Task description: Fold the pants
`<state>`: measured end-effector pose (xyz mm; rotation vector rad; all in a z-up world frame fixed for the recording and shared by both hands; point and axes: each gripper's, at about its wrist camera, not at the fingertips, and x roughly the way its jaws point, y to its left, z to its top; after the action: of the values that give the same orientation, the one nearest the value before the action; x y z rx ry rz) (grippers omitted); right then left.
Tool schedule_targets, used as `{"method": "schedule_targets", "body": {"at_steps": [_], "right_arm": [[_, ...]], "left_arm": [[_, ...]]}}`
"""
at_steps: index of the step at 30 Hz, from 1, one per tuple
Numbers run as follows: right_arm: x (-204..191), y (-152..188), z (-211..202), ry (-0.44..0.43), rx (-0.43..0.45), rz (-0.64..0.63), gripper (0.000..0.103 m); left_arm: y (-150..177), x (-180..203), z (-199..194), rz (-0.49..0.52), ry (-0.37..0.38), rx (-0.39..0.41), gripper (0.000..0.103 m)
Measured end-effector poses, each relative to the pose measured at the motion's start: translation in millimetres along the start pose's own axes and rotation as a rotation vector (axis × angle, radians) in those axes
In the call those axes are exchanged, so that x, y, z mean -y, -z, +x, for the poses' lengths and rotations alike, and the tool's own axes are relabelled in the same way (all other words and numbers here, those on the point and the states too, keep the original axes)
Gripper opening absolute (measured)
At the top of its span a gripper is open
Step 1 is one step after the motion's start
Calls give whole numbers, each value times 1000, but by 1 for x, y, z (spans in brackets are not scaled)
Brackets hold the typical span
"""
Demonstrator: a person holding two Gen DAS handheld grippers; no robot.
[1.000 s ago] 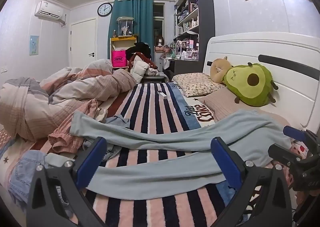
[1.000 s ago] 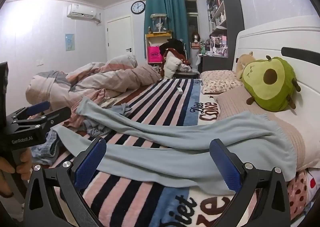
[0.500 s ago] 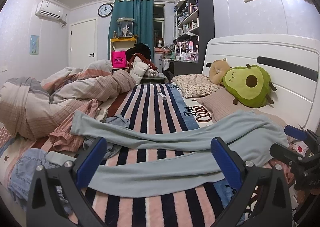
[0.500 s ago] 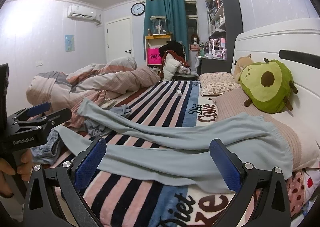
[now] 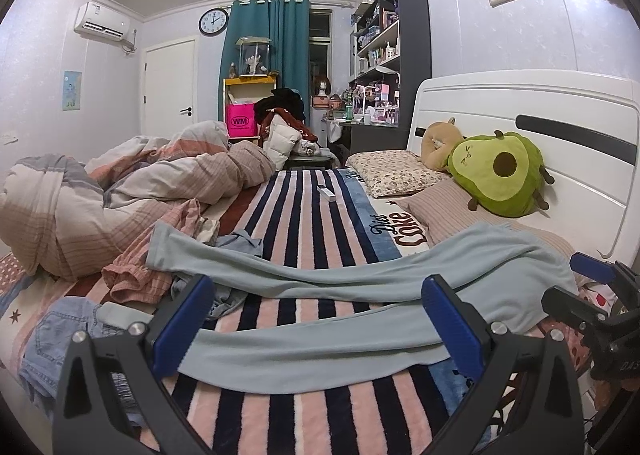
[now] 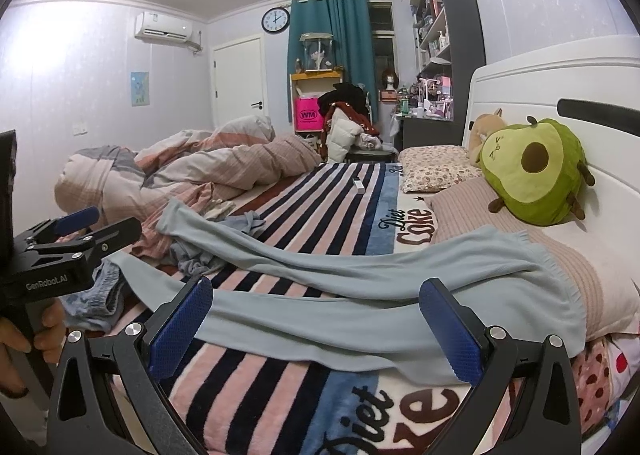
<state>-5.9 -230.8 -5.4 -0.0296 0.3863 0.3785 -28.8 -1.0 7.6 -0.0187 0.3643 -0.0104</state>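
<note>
While the bed [image 5: 304, 211] carries the pale blue pants [image 5: 360, 287] spread flat across its striped blanket [image 6: 320, 199], waist on a pillow [image 6: 520, 247] below the avocado plush [image 6: 532, 171], I hold my left claw [image 5: 316, 319] and right claw [image 6: 316, 319] spread wide, empty, near the closest leg.

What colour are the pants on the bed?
Pale blue-grey pants, plain, no pattern; clearest in the right wrist view.

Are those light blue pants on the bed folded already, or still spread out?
Spread out. The light blue pants lie flat across the striped blanket, both legs stretched apart toward the left, waistband on the pink pillow.
</note>
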Motion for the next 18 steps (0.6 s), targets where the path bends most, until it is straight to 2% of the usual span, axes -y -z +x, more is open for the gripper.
{"method": "schedule_targets", "body": {"at_steps": [18], "right_arm": [[1, 0, 0, 0, -1, 2, 103]], "left_arm": [[0, 0, -1, -1, 1, 0, 102]]}}
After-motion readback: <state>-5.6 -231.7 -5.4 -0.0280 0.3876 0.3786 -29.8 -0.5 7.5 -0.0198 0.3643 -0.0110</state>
